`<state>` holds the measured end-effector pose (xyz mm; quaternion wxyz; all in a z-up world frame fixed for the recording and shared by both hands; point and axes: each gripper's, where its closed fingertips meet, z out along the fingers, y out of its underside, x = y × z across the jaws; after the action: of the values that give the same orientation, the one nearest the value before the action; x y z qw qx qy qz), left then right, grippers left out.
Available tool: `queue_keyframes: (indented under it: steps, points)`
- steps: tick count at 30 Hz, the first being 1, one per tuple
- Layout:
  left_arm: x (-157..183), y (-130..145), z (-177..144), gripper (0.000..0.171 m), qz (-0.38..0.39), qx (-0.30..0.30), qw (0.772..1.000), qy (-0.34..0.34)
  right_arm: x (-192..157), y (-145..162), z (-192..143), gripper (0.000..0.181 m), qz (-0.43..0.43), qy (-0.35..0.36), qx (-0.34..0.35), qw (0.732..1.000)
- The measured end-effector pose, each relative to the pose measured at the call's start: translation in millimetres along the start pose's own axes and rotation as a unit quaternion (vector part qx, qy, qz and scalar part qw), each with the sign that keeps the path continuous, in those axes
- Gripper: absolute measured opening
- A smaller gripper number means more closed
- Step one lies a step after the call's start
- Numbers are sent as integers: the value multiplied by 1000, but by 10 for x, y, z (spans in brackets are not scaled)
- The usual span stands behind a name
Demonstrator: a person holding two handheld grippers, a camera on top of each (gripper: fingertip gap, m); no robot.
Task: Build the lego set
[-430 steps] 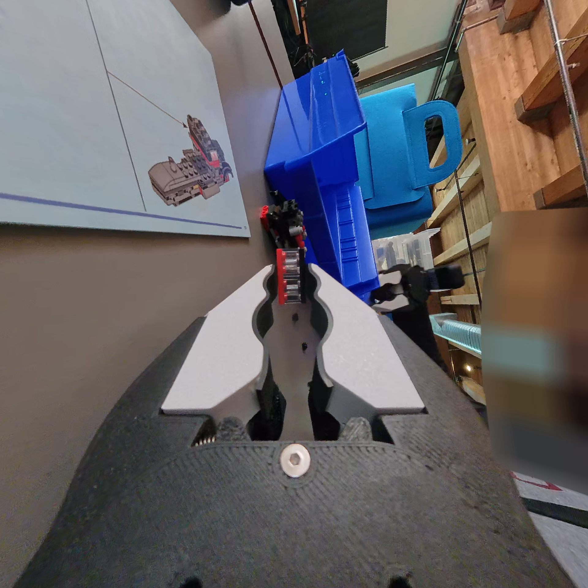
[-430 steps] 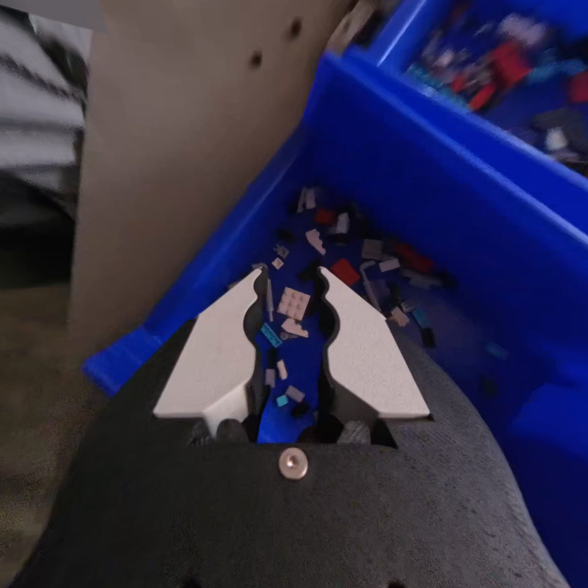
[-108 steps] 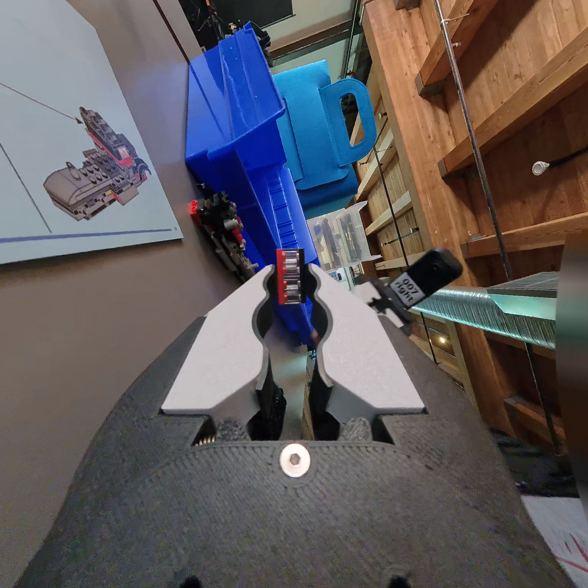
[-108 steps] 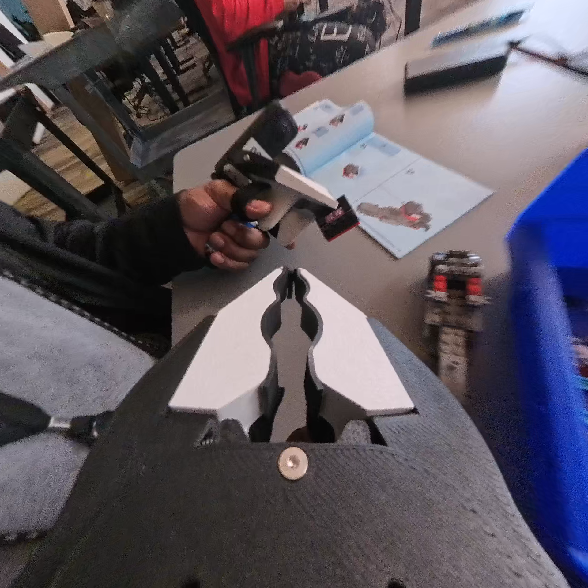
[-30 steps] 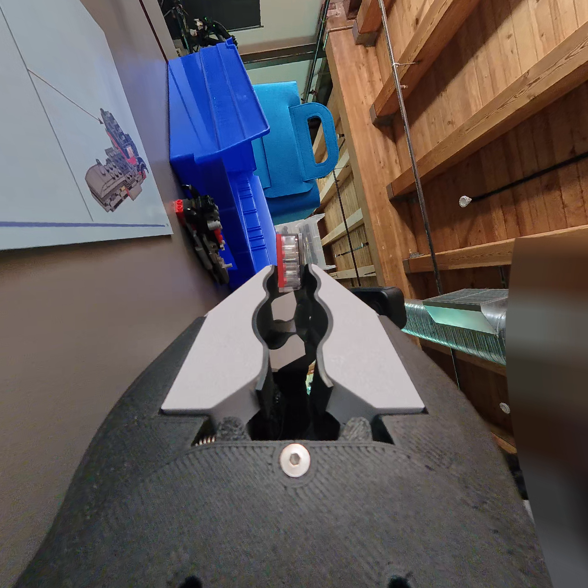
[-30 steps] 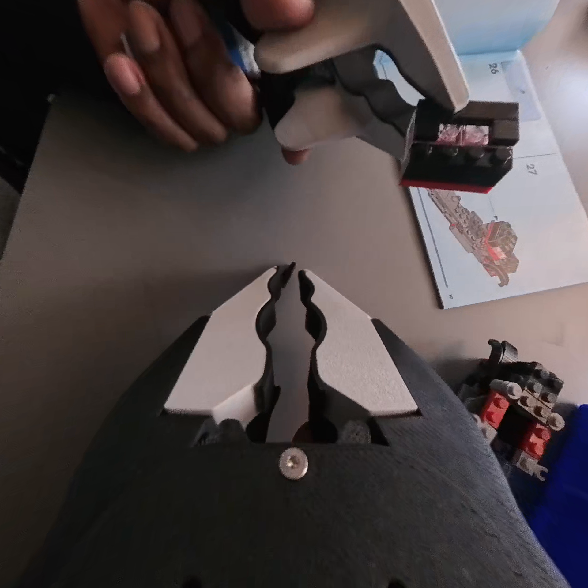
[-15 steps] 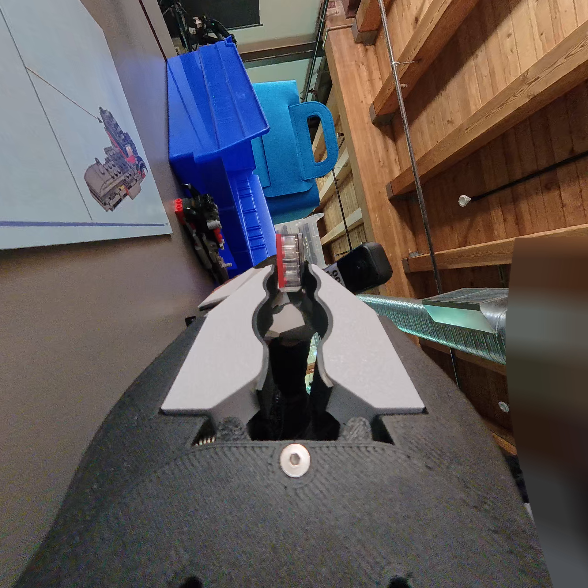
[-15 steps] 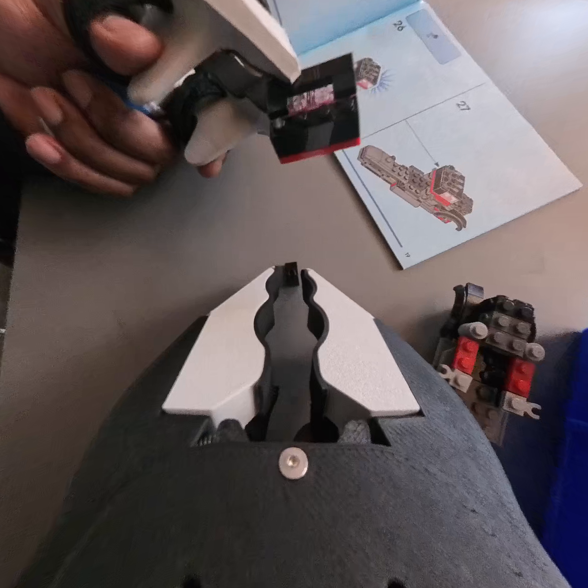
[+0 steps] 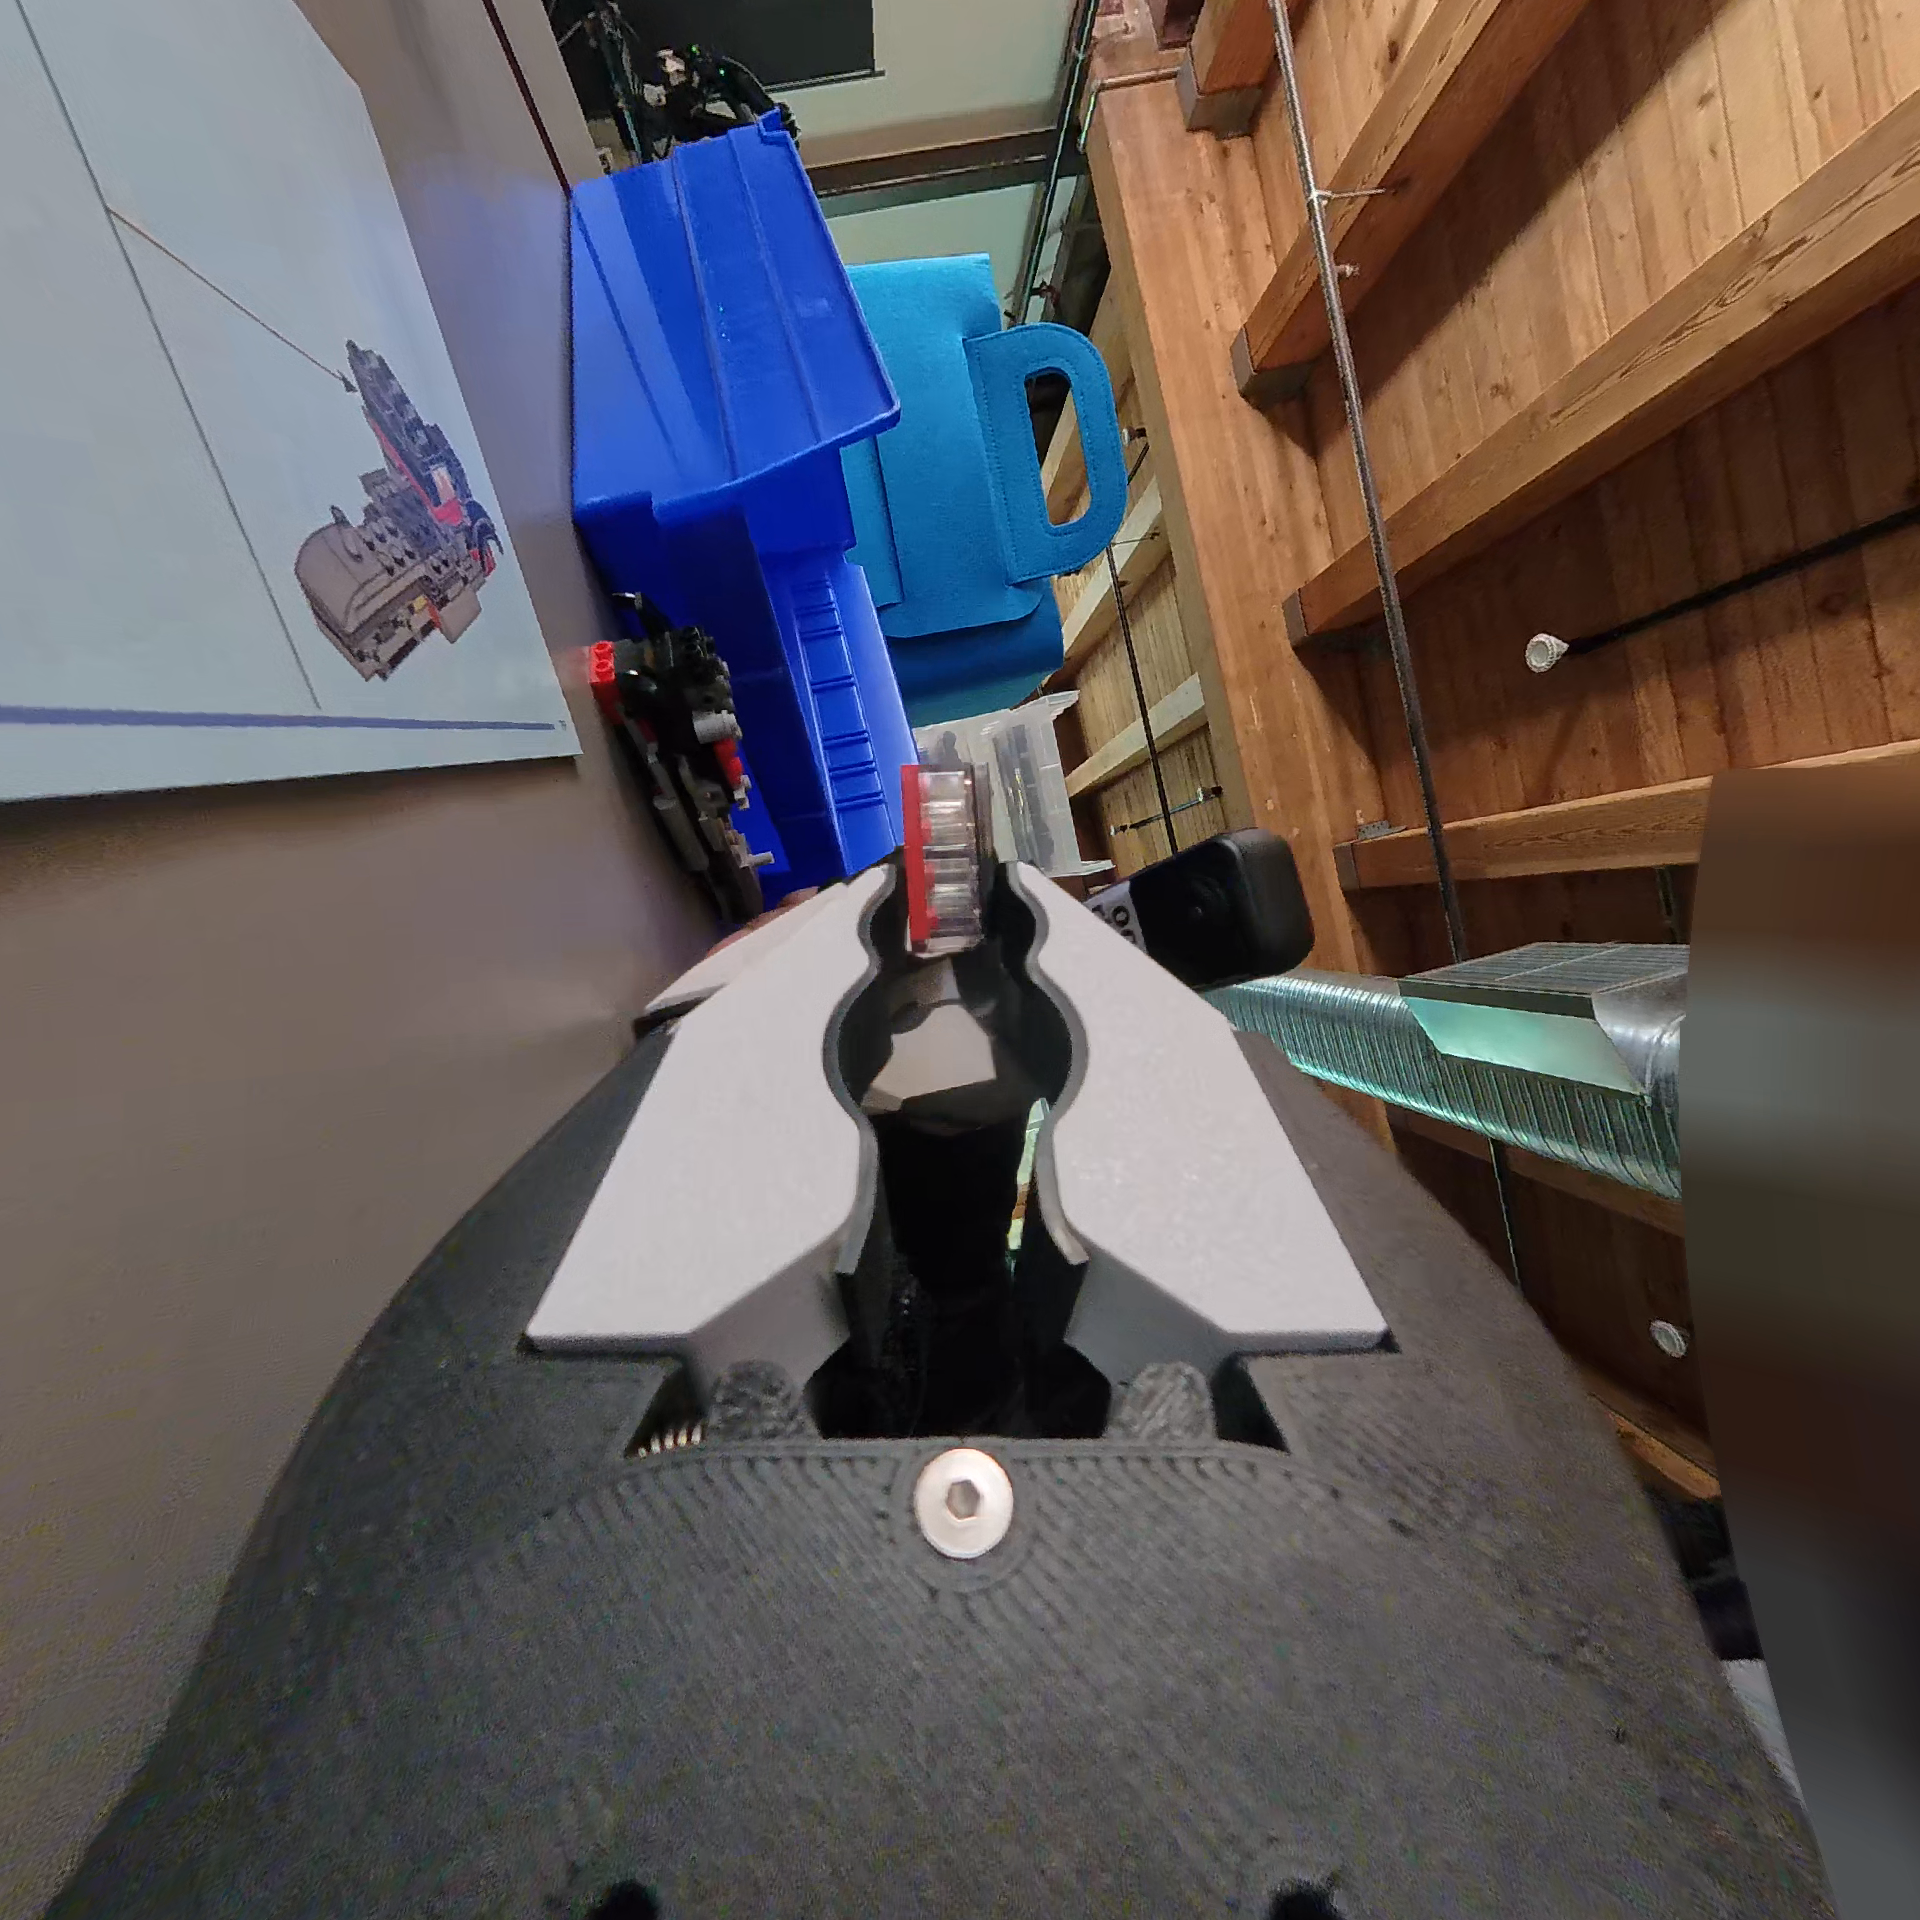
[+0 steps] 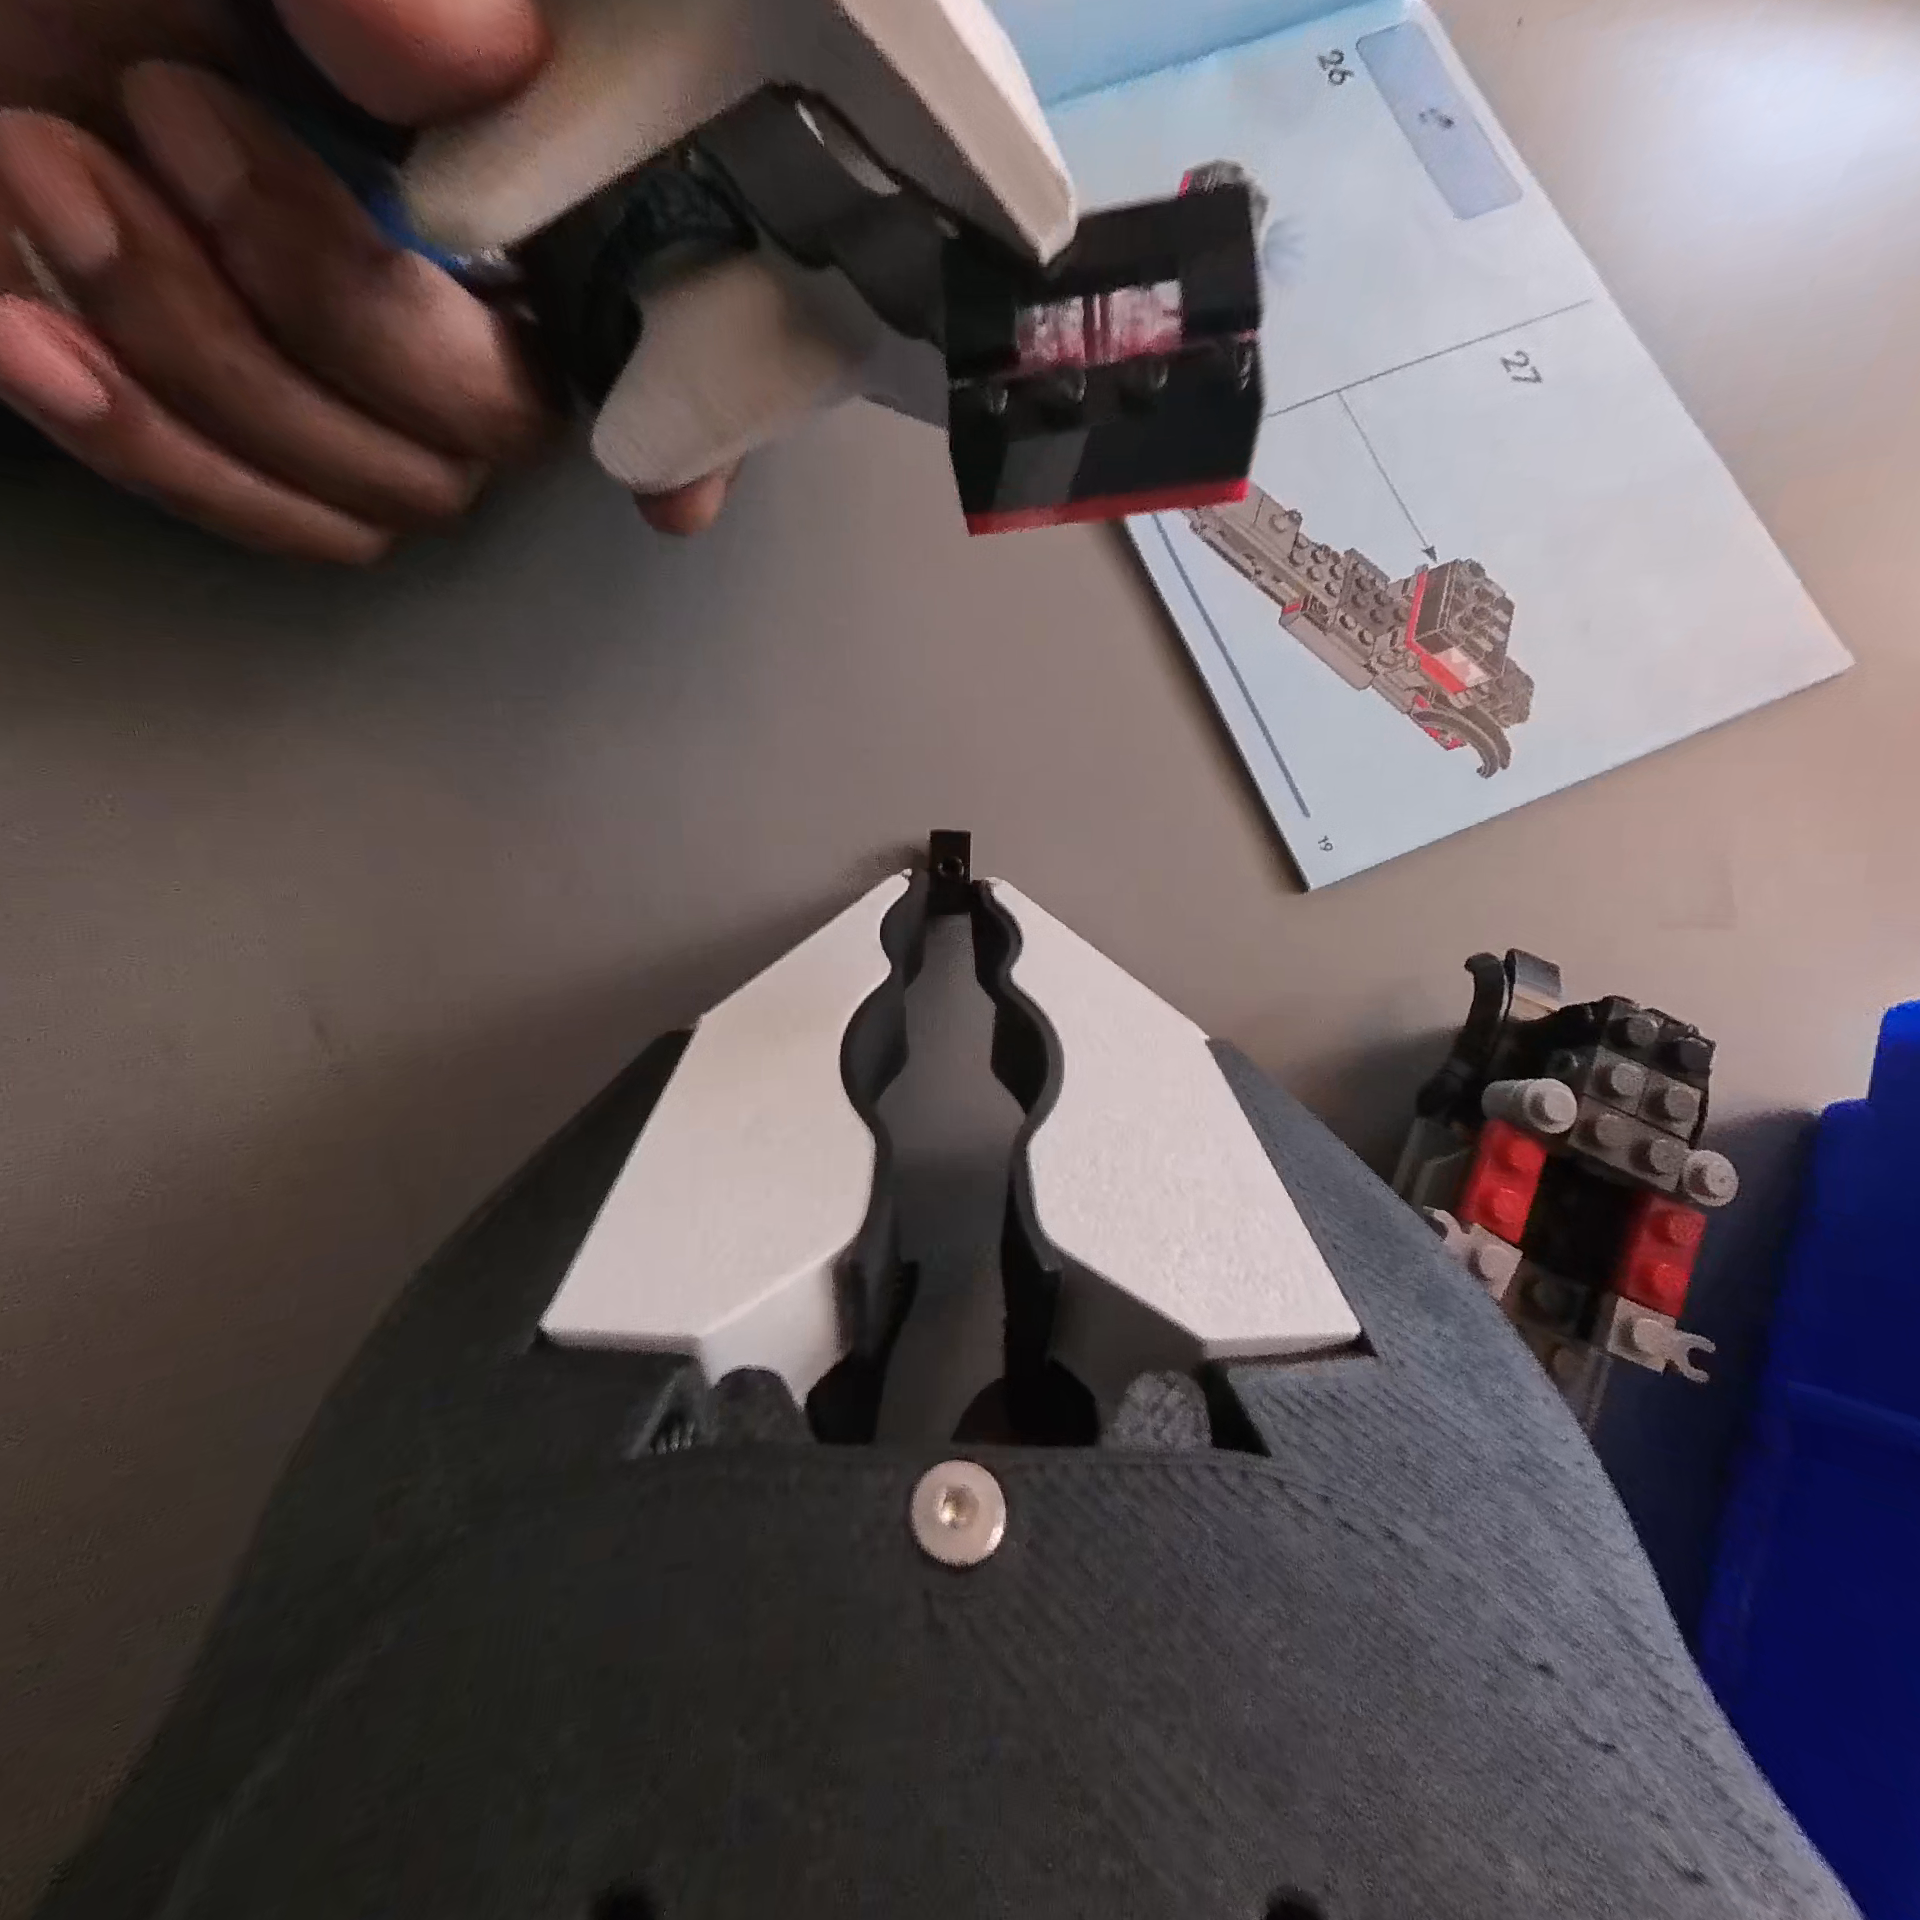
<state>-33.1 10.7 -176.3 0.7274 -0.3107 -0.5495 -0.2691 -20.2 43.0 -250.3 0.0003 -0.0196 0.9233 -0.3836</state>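
The left gripper (image 9: 940,883) is clamped on a small sub-assembly (image 10: 1107,384), black with a red base and a clear window, held in the air above the table (image 10: 520,779). The right gripper (image 10: 948,878) pinches a tiny black piece (image 10: 948,868) at its very tips. The main model (image 10: 1579,1174) lies on the table beside the blue bin (image 10: 1860,1455), below the open booklet (image 10: 1558,468). The step in hand looks like fitting the tiny piece onto the sub-assembly. To do it well, the left should hold the block steady with its studs facing the right gripper, and the right should bring the piece in square to the studs and press straight (a grip this shallow could let the piece twist or pop out). Half a second ago the sub-assembly sat higher and farther left in the right wrist view; it is now nearer and larger, with its studded face turned more toward the camera, and both grips are unchanged.
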Motion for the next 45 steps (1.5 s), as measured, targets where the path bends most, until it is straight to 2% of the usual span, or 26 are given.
queue_keyframes:
  steps: [3,7,11,16,26,41,45]
  points:
    - [-15,16,-15,17,-1,0,1000,-8,28,-167,-134,9,14,-4,47,999]
    - [-27,27,-43,17,-7,3,1000,-13,78,-542,-425,9,30,-2,127,991]
    - [-28,27,-49,17,-9,4,1000,-13,113,-721,-522,9,19,7,129,991]
    - [-20,30,-52,17,-11,3,1000,-9,139,-752,-414,9,-4,16,87,996]
    - [-20,24,-57,17,-16,4,1000,-7,150,-793,-315,9,-26,21,64,997]
    - [-19,9,-66,17,-20,8,1000,-5,165,-816,-321,15,-15,29,83,996]
    - [2,-8,-77,17,-24,12,1000,4,186,-813,-374,24,14,40,99,994]
